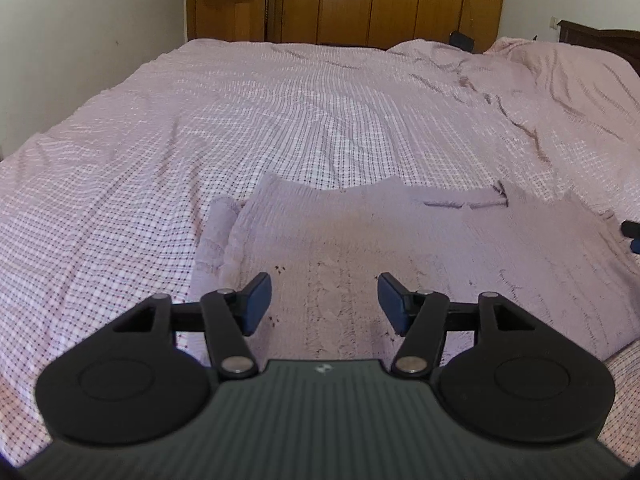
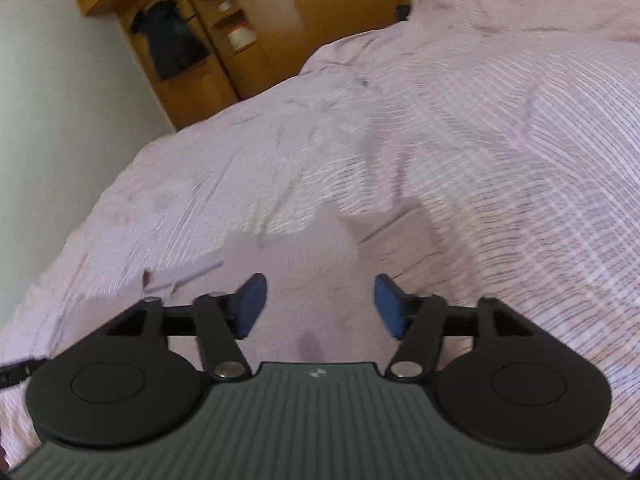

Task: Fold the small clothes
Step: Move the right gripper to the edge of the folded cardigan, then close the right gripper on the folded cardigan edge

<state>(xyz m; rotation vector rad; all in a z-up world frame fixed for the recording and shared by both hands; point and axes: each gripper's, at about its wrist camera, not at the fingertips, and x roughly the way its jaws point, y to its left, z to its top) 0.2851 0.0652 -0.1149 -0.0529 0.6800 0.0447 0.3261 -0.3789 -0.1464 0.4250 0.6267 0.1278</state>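
A small pale lilac knitted sweater (image 1: 400,240) lies flat on the checked bed cover, neckline away from me, its left sleeve folded in along the side (image 1: 216,236). My left gripper (image 1: 324,300) is open and empty, hovering over the sweater's lower middle. The right wrist view is blurred; the sweater (image 2: 320,264) lies below my right gripper (image 2: 320,306), which is open and empty. The right gripper's tip shows at the left view's right edge (image 1: 632,236).
The pink checked bed cover (image 1: 200,120) spreads wide to the left and far side. A rumpled pink quilt (image 1: 560,80) lies at the back right. Wooden wardrobes (image 1: 360,0) stand beyond the bed; a white wall is at the left.
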